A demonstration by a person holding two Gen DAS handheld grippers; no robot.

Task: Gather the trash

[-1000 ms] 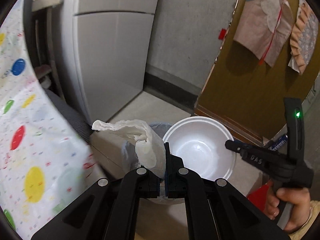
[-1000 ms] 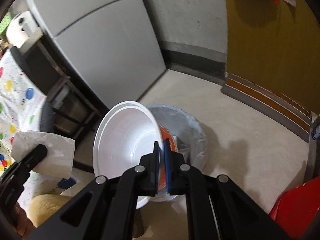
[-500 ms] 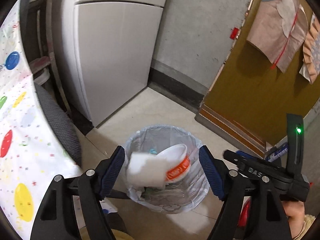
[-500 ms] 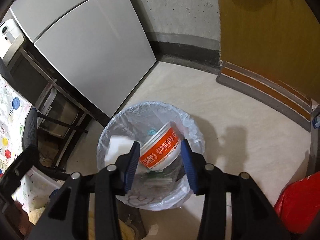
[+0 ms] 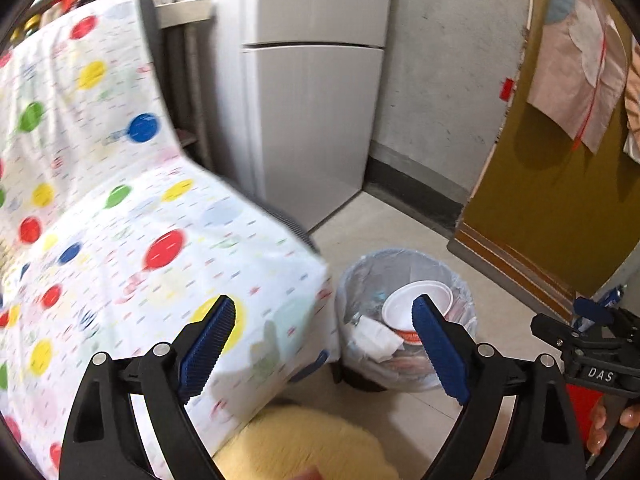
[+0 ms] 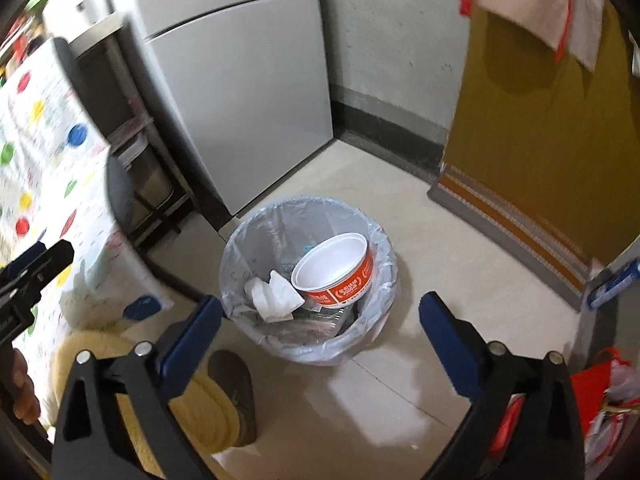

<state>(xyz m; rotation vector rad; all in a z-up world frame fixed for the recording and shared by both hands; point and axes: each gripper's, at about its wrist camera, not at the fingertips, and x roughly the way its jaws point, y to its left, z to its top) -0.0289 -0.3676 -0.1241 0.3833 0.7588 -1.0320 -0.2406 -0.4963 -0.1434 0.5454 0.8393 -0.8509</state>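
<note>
Left wrist: your left gripper (image 5: 320,344) tilts down over the dotted cloth (image 5: 120,220), its jaws just opened wide and empty; the bin (image 5: 404,320) sits beyond.

Right wrist: your right gripper (image 6: 320,316) angles down above the bag-lined bin (image 6: 308,280), jaws just opened, empty. Inside lie a round white bowl (image 6: 334,270) with an orange band and a crumpled tissue (image 6: 274,294).

The left black two-finger gripper with blue pads (image 5: 320,346) and the matching right gripper (image 6: 320,326) both tilt downward, jaws just opened wide, nothing between them.
</note>
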